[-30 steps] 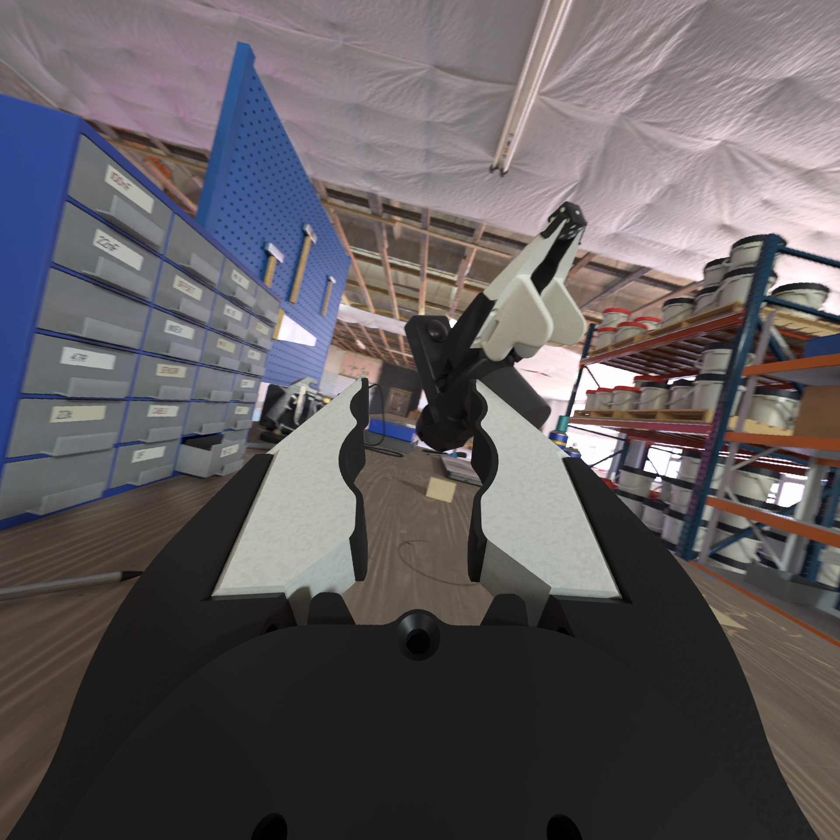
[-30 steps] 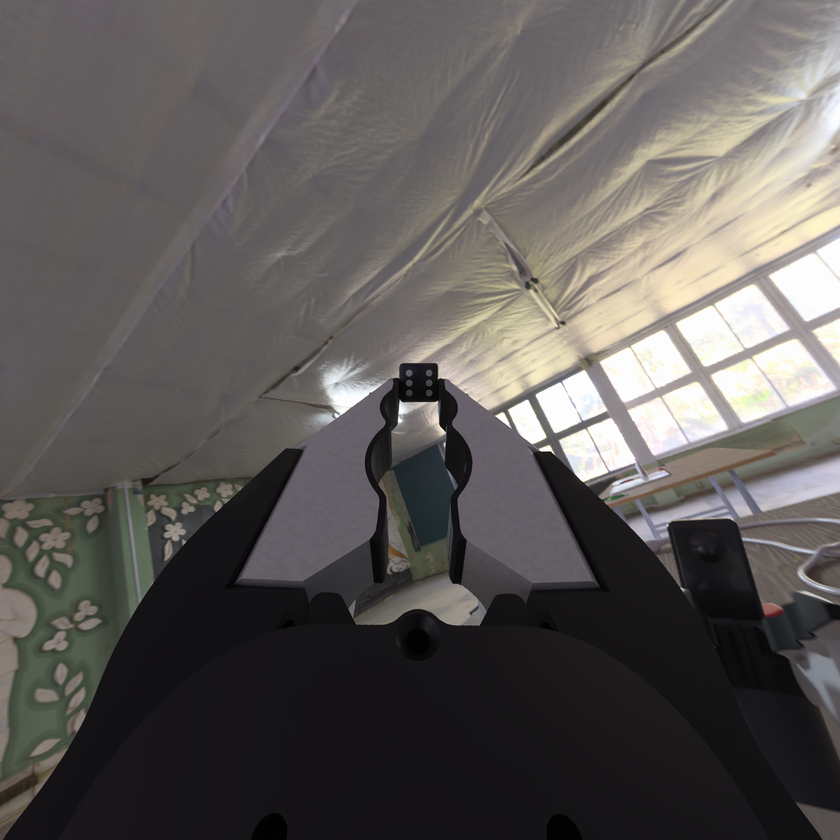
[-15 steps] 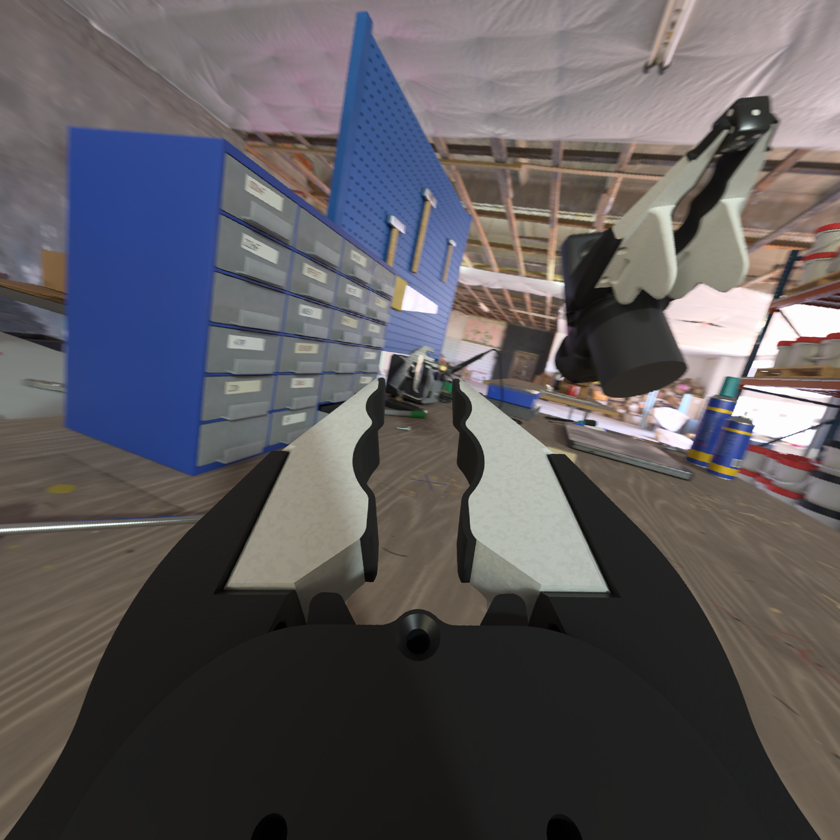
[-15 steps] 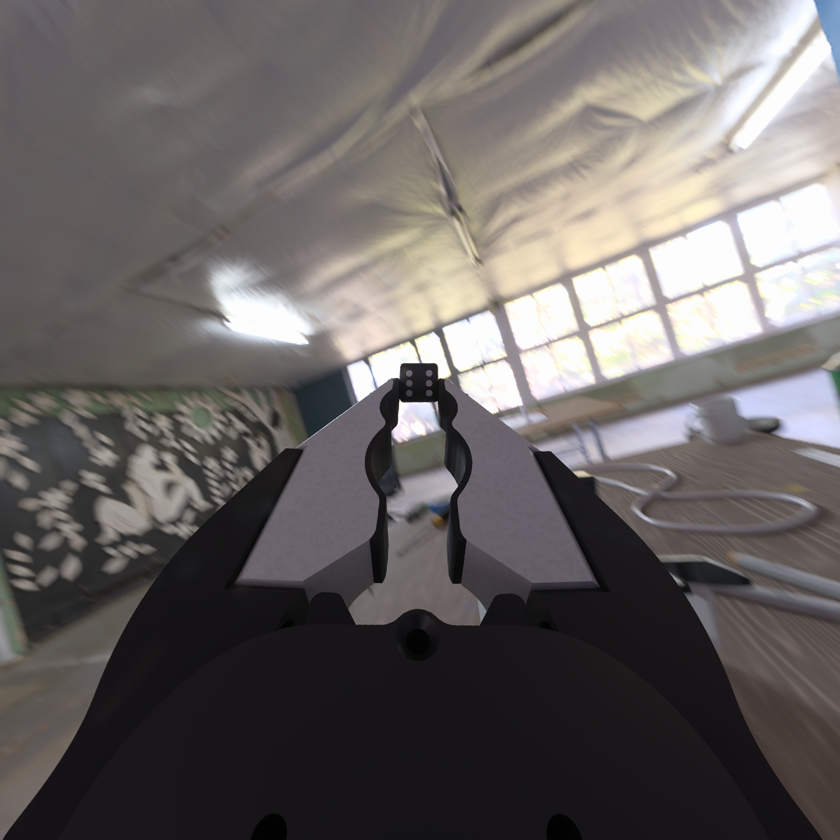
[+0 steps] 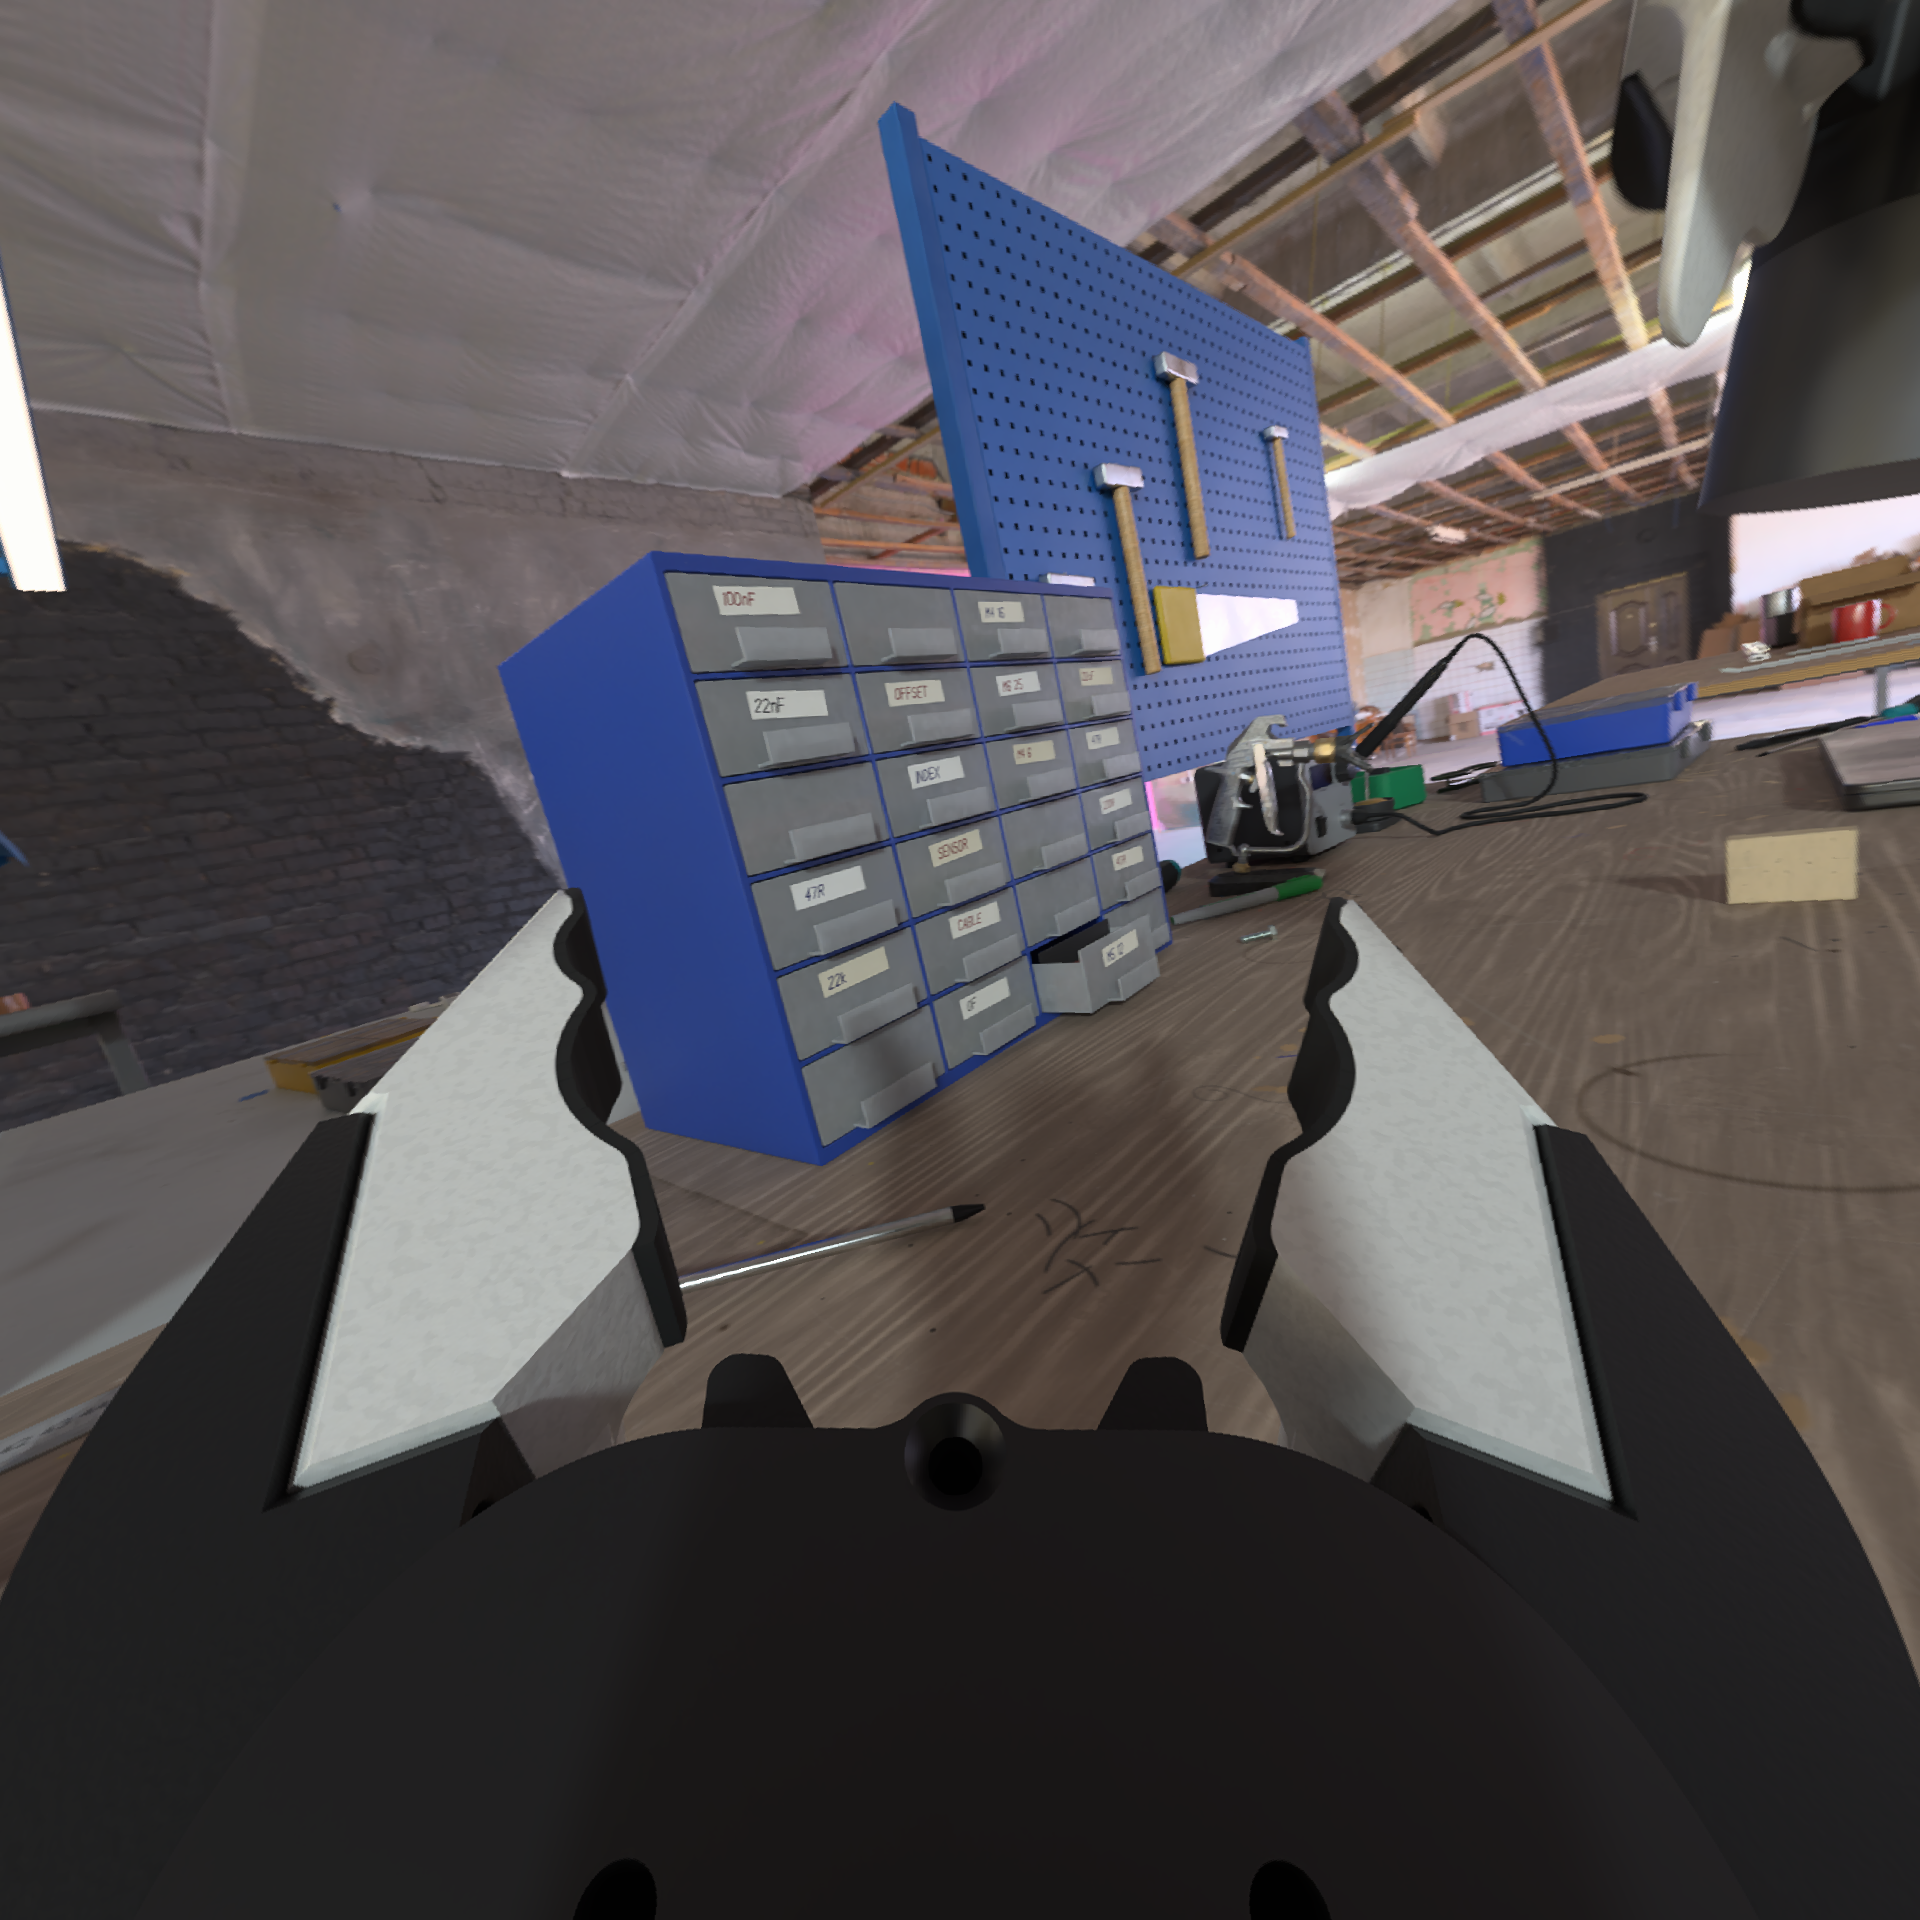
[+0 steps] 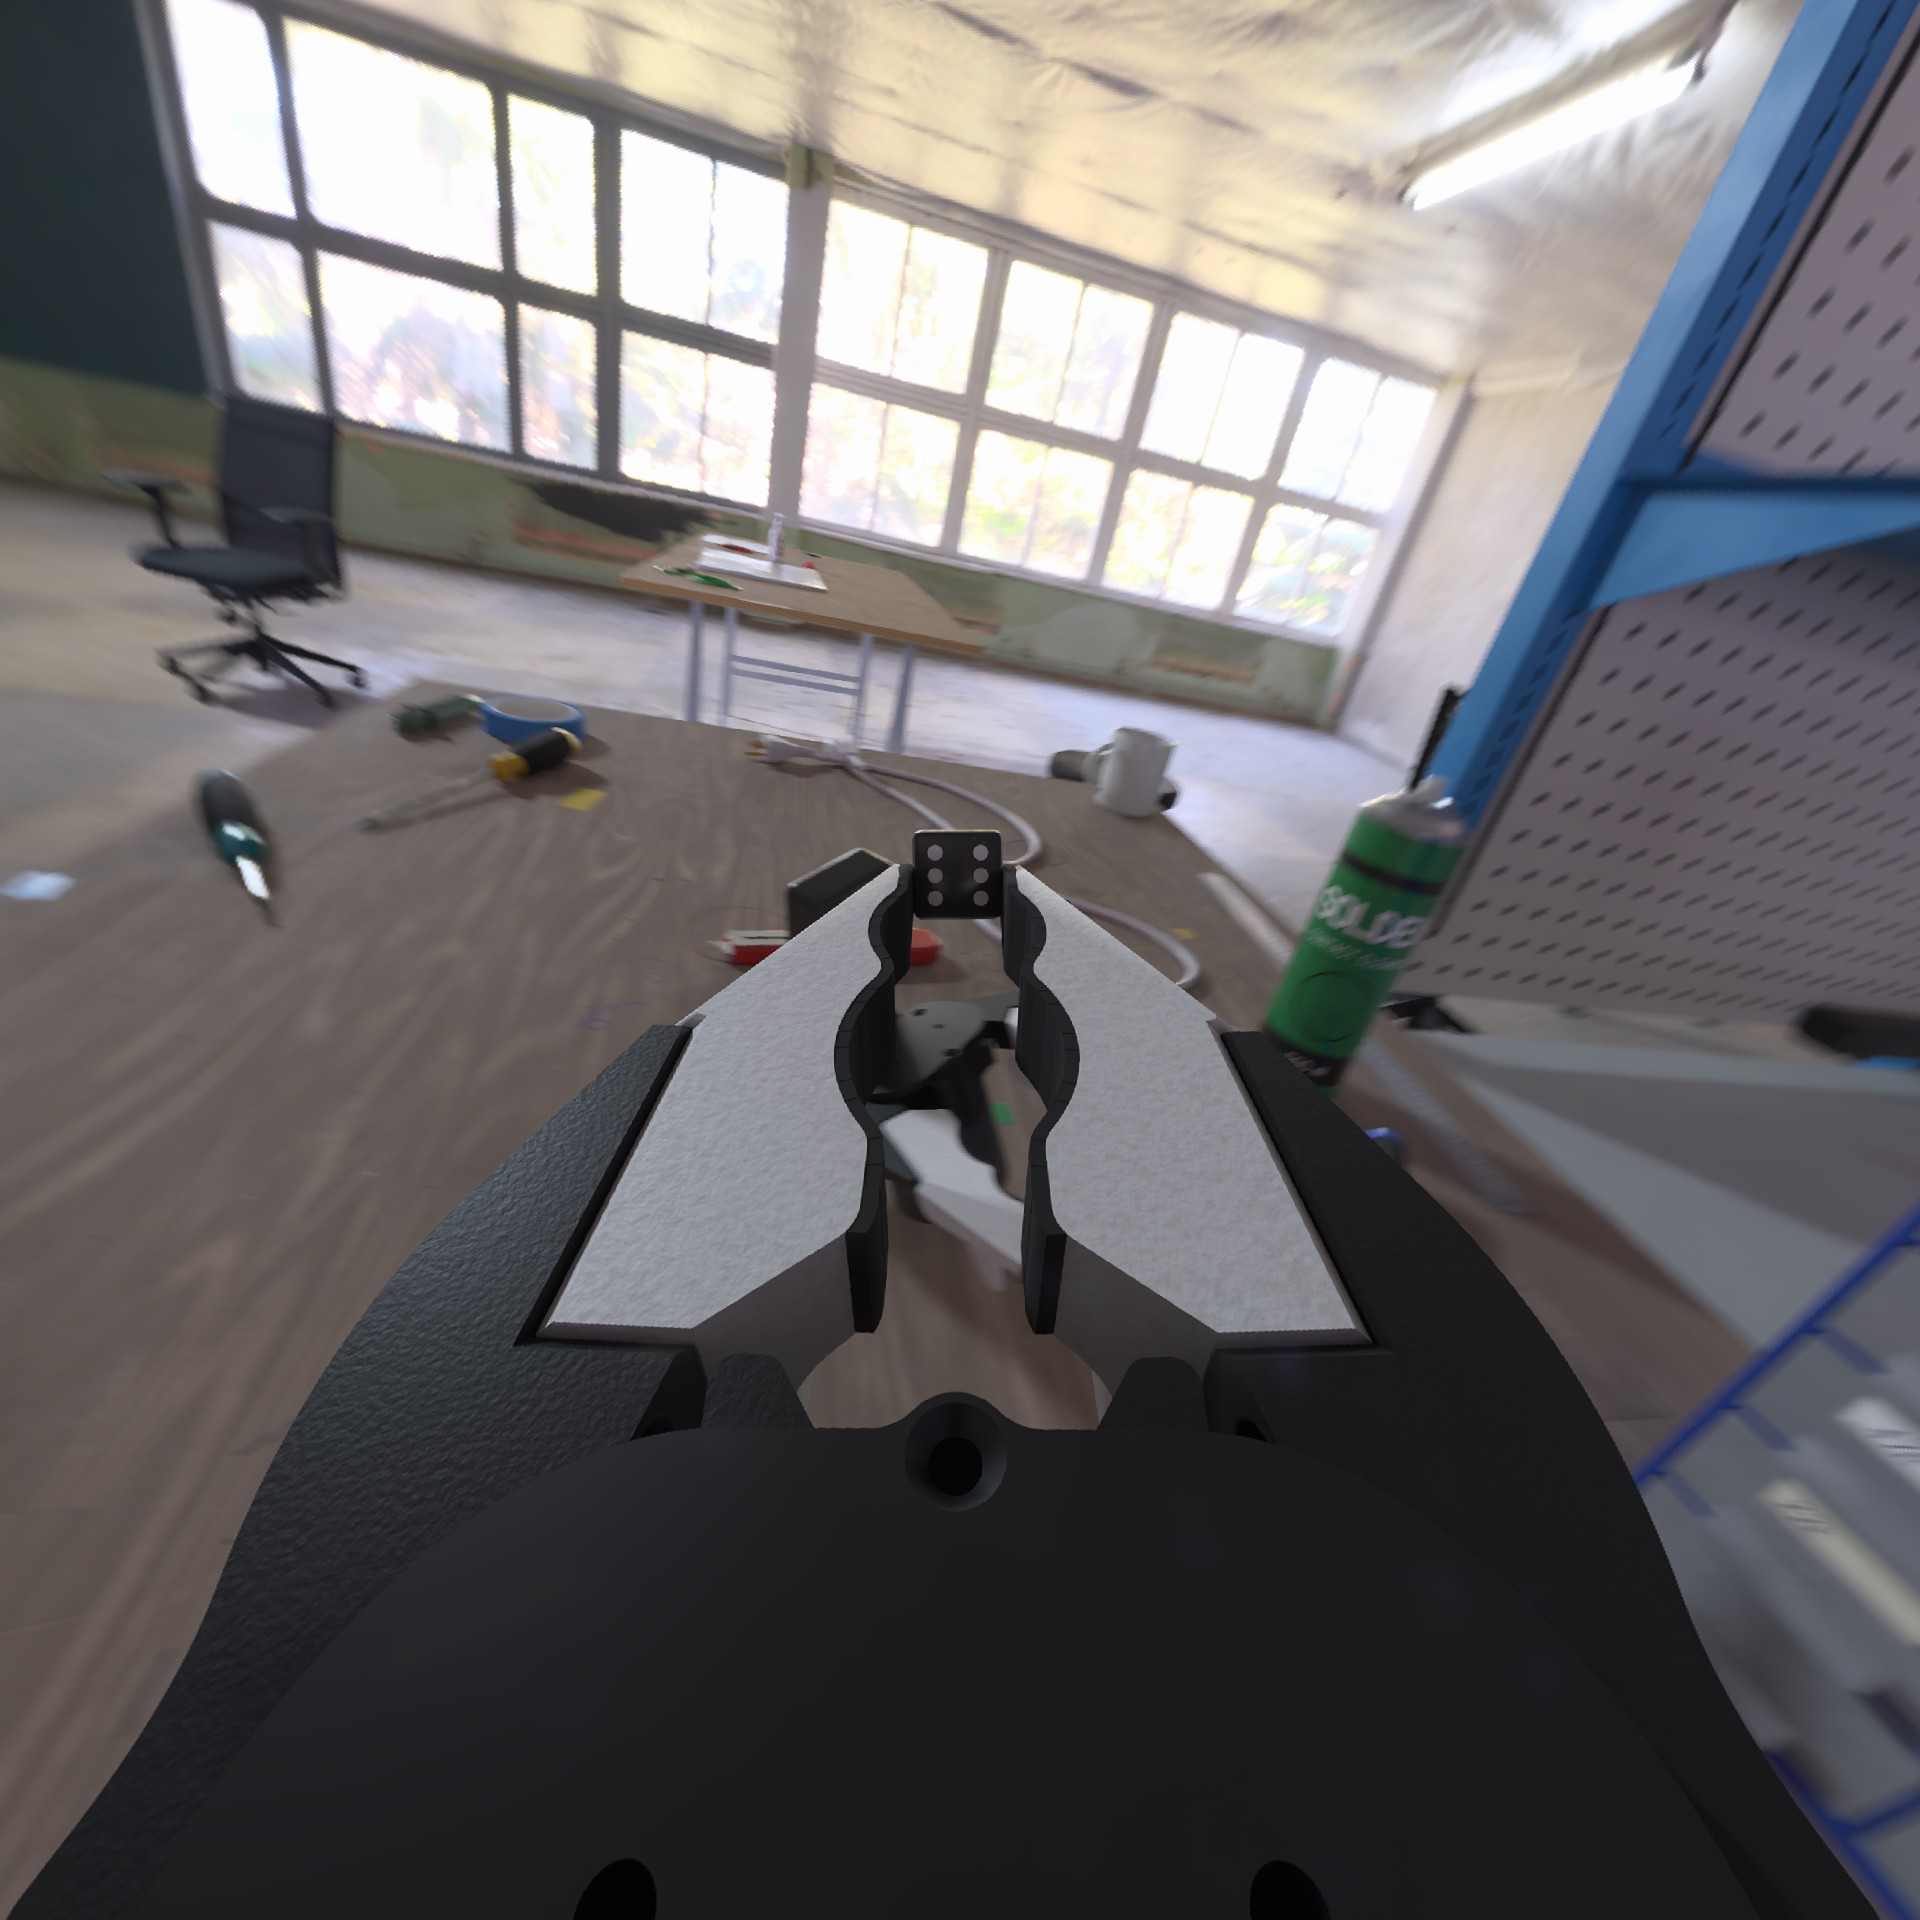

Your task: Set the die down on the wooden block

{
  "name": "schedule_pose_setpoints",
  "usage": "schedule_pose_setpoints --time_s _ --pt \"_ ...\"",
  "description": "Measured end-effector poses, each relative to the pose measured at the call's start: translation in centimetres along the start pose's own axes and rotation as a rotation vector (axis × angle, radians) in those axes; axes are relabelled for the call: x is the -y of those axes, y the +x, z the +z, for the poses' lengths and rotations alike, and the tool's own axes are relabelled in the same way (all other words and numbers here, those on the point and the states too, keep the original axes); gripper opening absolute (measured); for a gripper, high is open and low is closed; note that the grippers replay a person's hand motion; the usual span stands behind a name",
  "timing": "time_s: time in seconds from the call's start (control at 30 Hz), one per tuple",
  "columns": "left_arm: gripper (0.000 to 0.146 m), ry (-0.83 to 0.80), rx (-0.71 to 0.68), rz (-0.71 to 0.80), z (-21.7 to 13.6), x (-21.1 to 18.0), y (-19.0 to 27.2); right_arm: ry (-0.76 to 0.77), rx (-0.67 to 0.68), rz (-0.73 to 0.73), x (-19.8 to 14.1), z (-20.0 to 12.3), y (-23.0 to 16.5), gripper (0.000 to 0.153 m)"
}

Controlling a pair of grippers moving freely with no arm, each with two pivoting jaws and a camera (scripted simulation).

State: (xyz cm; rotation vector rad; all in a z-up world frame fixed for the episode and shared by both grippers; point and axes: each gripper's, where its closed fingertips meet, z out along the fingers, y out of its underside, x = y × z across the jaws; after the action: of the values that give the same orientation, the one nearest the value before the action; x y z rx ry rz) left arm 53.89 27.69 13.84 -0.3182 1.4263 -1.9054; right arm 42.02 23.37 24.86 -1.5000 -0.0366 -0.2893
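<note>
My right gripper (image 6: 956, 891) is shut on a small black die (image 6: 956, 873) with white pips, held at the fingertips above the wooden table (image 6: 416, 1039). The light wooden block (image 5: 1792, 864) lies on the table at the right of the left wrist view, far from my left gripper (image 5: 956, 920), which is wide open and empty, low over the table. Part of the right gripper (image 5: 1766, 156) shows in the top right corner there. The left gripper (image 6: 940, 1101) shows between the right fingers, lower down. The block is not in the right wrist view.
A blue drawer cabinet (image 5: 831, 862) and a blue pegboard (image 5: 1122, 468) with hammers stand ahead left. A pen (image 5: 831, 1242), soldering station (image 5: 1278, 800) and blue case (image 5: 1600, 738) lie on the table. A green can (image 6: 1351, 935), mug (image 6: 1132, 769), cable (image 6: 935, 800) and screwdrivers (image 6: 234, 831) lie about.
My right gripper has tipped down from the ceiling toward the table, still holding the die. My left gripper has opened wider and turned left; the block now sits to its right.
</note>
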Motion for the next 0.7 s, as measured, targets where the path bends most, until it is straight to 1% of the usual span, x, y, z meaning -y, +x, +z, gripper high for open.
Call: schedule_pose_setpoints --time_s 0.07,0.13,0.27,0.43,0.53,0.6,0.67,0.7 --pt "0.139 0.001 0.02 0.009 0.0 0.0 -0.3 -0.004 -0.064 -0.095 0.4 -0.6 0.6 0.016" --pt "0.142 -0.001 0.034 0.007 0.0 -0.1 -0.5 -0.008 -0.117 -0.144 0.8 -1.2 1.1 0.016" --pt "0.142 -0.011 0.034 0.001 0.0 -0.4 -0.5 -0.016 -0.189 -0.208 1.4 -2.6 2.1 0.016" --pt "0.142 -0.017 0.031 0.007 0.0 -0.6 -0.4 -0.165 -0.334 -0.252 0.3 -5.3 4.5 0.016" --pt "0.142 -0.012 0.031 0.005 0.0 -0.4 -0.4 -0.187 -0.408 -0.263 0.5 -6.8 5.5 0.016" --pt "0.143 -0.031 0.038 0.004 0.1 -0.7 -0.5 -0.227 -0.456 -0.289 0.4 -8.0 6.1 0.016" --pt "0.142 -0.052 0.034 0.006 0.2 -1.0 -0.3 -0.304 -0.516 -0.296 0.1 -9.8 6.8 0.016" --pt "0.142 -0.058 0.032 0.008 0.3 -1.1 -0.2 -0.342 -0.538 -0.276 0.0 -11.0 7.0 0.016"
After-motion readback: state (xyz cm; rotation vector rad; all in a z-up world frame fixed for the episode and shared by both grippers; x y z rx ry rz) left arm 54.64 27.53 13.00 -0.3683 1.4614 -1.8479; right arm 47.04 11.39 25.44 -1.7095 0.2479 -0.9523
